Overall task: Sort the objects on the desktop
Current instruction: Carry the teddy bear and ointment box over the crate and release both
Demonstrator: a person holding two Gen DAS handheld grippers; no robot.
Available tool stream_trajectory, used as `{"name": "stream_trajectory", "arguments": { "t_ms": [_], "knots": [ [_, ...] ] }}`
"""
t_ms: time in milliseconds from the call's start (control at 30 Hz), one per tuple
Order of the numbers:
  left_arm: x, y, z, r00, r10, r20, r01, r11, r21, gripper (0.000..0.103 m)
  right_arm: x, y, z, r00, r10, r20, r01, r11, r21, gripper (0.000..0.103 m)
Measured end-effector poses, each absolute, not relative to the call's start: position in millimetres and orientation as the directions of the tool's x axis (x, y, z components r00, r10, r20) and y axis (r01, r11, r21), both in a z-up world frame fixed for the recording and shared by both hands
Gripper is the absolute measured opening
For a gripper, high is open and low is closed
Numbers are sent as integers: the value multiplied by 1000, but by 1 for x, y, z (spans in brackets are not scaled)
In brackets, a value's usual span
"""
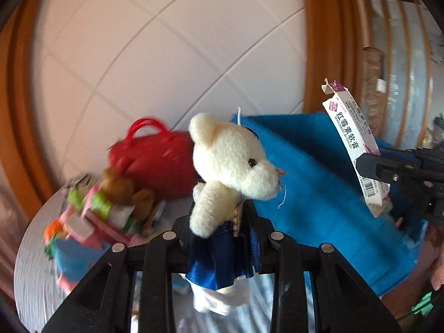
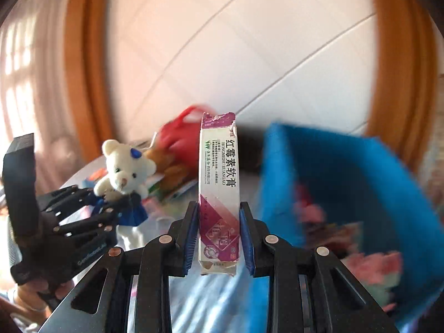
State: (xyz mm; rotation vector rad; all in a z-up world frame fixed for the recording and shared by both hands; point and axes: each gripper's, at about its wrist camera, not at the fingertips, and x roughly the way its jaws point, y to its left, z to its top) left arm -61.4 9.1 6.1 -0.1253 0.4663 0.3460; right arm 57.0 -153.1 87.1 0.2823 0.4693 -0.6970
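The left claw point(image 1: 219, 222) is gripping a small cream teddy bear point(image 1: 233, 163) around its middle, squeezing the blue satin skirt point(image 1: 219, 260) between its black fingers, and the bear's head is rising above the claw, facing right. The right claw point(image 2: 219, 222) is clamping a narrow white and purple ointment box point(image 2: 219, 191) between its blue-padded fingers point(image 2: 191, 233), holding it upright with its torn top flap pointing up. In the left wrist view, the box is leaning at the right edge, in front of a blue fabric bin point(image 1: 319, 183) standing on the counter point(image 1: 30, 272). Behind the bear, a red handbag point(image 1: 158, 163) is sitting by a brown teddy point(image 1: 122, 186) and a blurred heap of colourful small items point(image 1: 83, 222). In the right wrist view, the blue bin is opening to the right of the box, with pink and green things lying blurred inside, and the left claw is hanging at the lower left with the bear.
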Motion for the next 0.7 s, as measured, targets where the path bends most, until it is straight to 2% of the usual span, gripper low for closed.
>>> {"name": "stream_trajectory", "arguments": {
  "t_ms": [167,400,700],
  "knots": [
    [-5,-39,34,866,195,-460,-237,971,-36,29,2,-189,96,540,-689,-484,799,601,36,28],
    [61,-93,44,849,57,-526,-101,993,-54,29,-48,-243,67,418,-720,-554,861,509,-11,28],
    [104,-133,35,800,62,-597,-84,996,-9,29,-122,-281,45,396,-688,-608,873,488,17,28]
  ]
}}
